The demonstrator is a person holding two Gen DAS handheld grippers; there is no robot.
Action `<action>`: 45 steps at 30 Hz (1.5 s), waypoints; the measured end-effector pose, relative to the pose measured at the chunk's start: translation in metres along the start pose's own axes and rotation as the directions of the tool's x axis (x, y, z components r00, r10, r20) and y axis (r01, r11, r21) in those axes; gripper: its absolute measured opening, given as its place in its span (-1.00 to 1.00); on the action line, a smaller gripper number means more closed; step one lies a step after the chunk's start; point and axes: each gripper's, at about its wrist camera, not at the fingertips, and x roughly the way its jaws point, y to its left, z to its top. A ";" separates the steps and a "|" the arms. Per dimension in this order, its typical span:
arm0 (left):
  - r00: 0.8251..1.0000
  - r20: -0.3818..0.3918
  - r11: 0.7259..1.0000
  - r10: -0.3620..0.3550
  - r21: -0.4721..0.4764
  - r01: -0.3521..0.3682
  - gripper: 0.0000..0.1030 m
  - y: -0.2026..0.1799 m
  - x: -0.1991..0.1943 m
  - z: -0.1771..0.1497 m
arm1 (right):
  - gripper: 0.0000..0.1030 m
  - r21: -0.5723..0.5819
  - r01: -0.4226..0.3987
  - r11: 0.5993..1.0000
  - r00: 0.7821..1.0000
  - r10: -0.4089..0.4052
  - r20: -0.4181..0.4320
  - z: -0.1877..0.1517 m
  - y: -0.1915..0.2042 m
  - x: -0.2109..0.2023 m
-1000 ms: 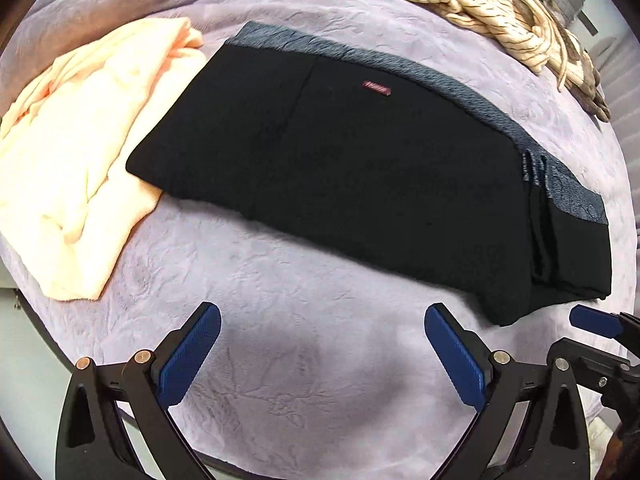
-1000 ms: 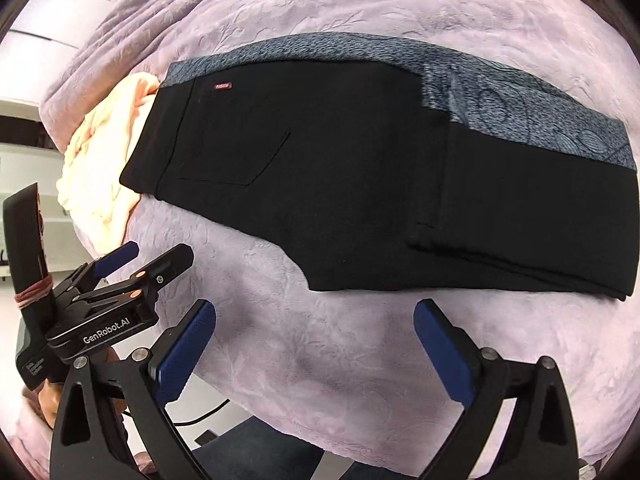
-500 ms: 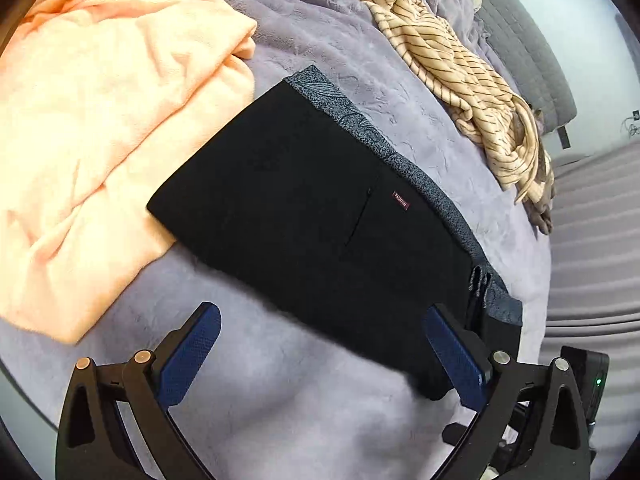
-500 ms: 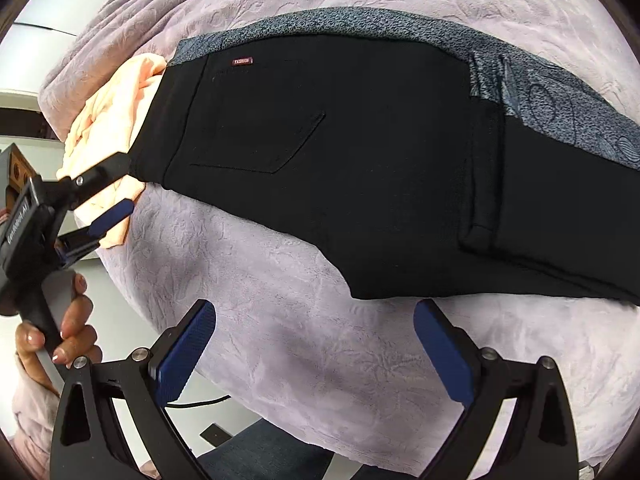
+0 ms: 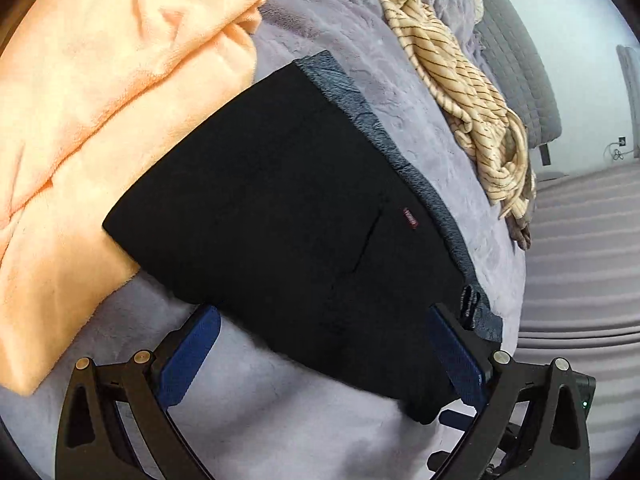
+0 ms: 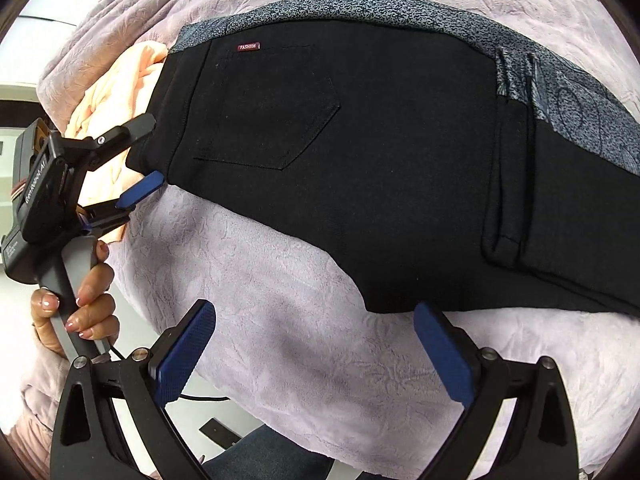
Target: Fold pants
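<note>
Pants (image 6: pixel 380 152) lie partly folded on the bed (image 6: pixel 304 300), waist end overlapping an orange towel (image 5: pixel 100 120). Left claw (image 6: pixel 138 160) brackets the waist corner, spread; right claw (image 6: pixel 316 360) spread near the lower edge. Next: pinch, fold across.

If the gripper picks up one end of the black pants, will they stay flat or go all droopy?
Probably droopy: the pants are soft cloth lying folded flat on the blanket. Likely a bit heavy, since they look thick and doubled. The left gripper, open at their end, may lift only one layer.
</note>
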 end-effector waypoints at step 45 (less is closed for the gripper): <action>0.672 0.516 0.383 0.531 0.562 -0.733 -0.15 -0.117 0.060 -0.055 | 0.47 -0.351 -0.089 0.932 0.963 -0.010 -0.271 0.192 0.174 0.011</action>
